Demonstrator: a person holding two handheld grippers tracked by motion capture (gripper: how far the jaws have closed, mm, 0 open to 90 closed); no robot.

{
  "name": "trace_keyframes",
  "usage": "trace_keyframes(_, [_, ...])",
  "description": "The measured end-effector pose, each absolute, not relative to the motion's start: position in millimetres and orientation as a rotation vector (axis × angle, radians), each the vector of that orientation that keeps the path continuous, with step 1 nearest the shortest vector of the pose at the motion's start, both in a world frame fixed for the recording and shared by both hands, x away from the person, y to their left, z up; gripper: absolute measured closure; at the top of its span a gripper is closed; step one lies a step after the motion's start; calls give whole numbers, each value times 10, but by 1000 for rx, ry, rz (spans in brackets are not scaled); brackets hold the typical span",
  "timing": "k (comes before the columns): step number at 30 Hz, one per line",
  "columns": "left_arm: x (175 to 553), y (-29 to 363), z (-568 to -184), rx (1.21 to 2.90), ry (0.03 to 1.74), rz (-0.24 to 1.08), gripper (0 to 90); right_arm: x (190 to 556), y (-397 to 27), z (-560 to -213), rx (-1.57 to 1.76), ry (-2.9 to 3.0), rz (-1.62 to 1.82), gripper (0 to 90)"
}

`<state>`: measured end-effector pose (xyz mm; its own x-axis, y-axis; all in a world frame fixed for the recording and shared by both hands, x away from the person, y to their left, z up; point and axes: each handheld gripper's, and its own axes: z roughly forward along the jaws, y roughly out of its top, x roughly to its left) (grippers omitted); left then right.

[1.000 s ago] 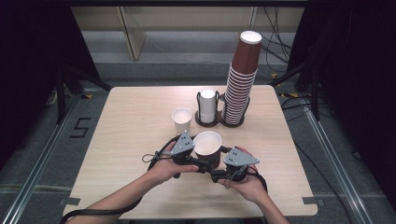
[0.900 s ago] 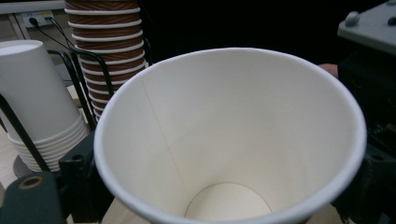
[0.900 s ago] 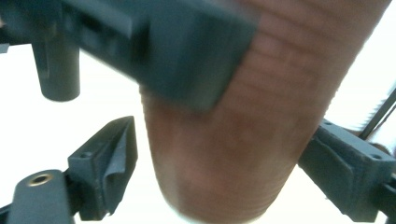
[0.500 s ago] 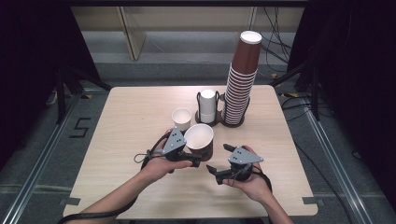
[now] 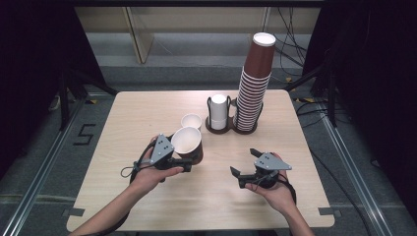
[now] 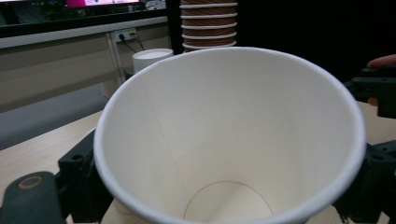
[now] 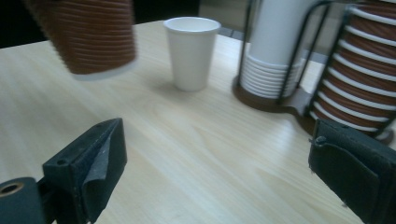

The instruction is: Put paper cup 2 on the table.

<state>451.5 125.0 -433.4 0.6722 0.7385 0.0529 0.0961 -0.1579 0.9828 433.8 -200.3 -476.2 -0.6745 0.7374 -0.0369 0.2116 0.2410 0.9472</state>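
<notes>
My left gripper (image 5: 189, 160) pinches the ribbed brown paper cup (image 5: 188, 144), seemingly above the table near the small white paper cup (image 5: 191, 121); right gripper (image 5: 246, 162) gapes empty, so squeezing could crumple it.

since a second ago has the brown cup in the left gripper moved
Yes. The brown cup, held in the left gripper, has shifted left, away from the cup holder, and now sits just below the small white cup.

A brown ribbed paper cup (image 5: 189, 143) with a white inside, mouth up and slightly tilted, is clamped in the left claw (image 5: 189, 162) above the counter (image 5: 147, 113).
</notes>
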Motion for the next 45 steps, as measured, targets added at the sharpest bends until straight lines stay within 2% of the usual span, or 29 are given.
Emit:
trace_keyframes(7, [4541,1503,-4384,1636,761,704,107,4372,-2139,-4761,950,1978,1404,62])
trace_keyframes(18, [4583,1779,-4412,1602,863,766,105,4363,-2130,-4809,1026,1982,1414,70])
trace_keyframes(36, [4750,1937,-4483,1596,974,840,105,4379,-2163,-4805,1001,1975,1388,76])
trace_keyframes(45, [4966,1963,-4575,1585,1040,871,103,4392,-2155,-4815,990,1970,1391,77])
